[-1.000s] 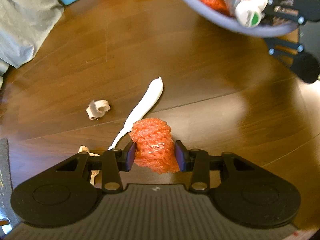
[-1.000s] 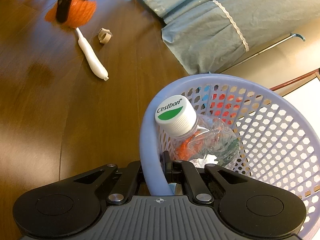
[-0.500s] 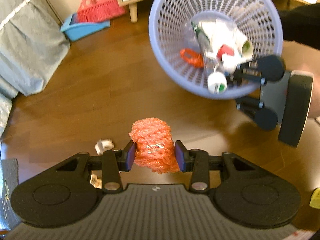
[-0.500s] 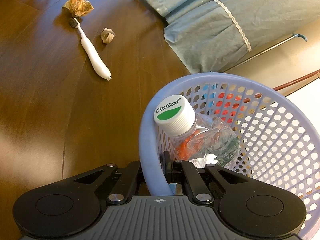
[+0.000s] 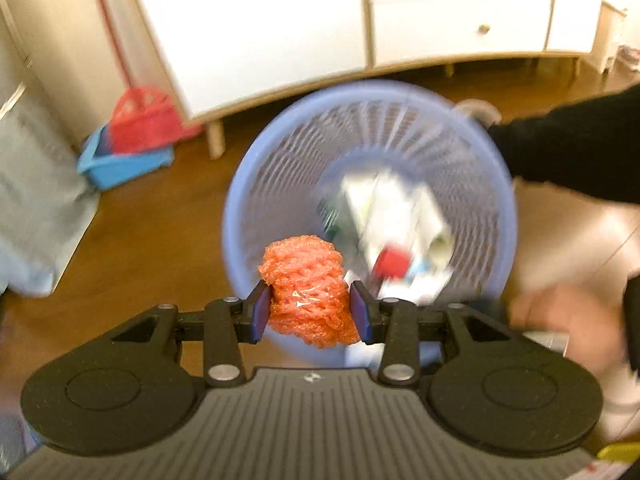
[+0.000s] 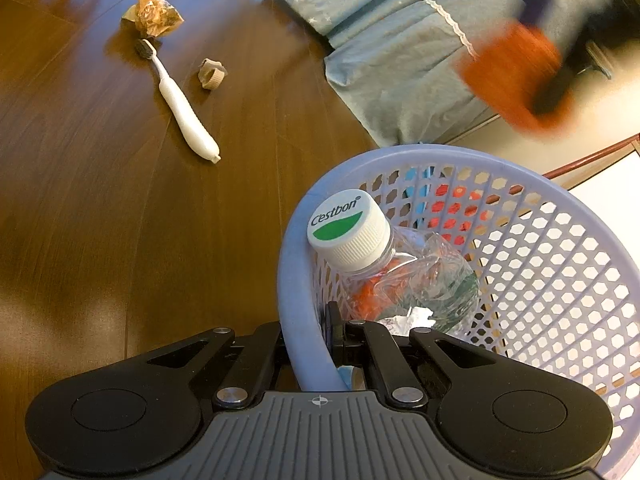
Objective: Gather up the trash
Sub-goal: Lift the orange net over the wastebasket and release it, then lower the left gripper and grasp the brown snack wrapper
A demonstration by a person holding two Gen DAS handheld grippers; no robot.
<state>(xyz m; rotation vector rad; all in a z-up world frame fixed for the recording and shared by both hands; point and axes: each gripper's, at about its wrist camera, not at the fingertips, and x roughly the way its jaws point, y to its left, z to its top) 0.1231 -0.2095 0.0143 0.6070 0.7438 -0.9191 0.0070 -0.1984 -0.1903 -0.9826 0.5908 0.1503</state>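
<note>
Where bottle cap (image 6: 349, 229) leans on basket (image 6: 294, 276) rim, I read "Cestbon" over green swoosh (only legible writing). My right gripper (image 6: 310, 344) clamps basket rim, one finger outside, one inside. My left gripper (image 5: 310, 312) pinches orange mesh wad (image 5: 306, 286), held level in front of basket mouth, blurred. Beyond basket on floor: toothbrush (image 6: 180, 104), crumpled wrapper (image 6: 154, 16), small tan scrap (image 6: 212, 74). Black sleeve (image 5: 568, 144) beside basket.
</note>
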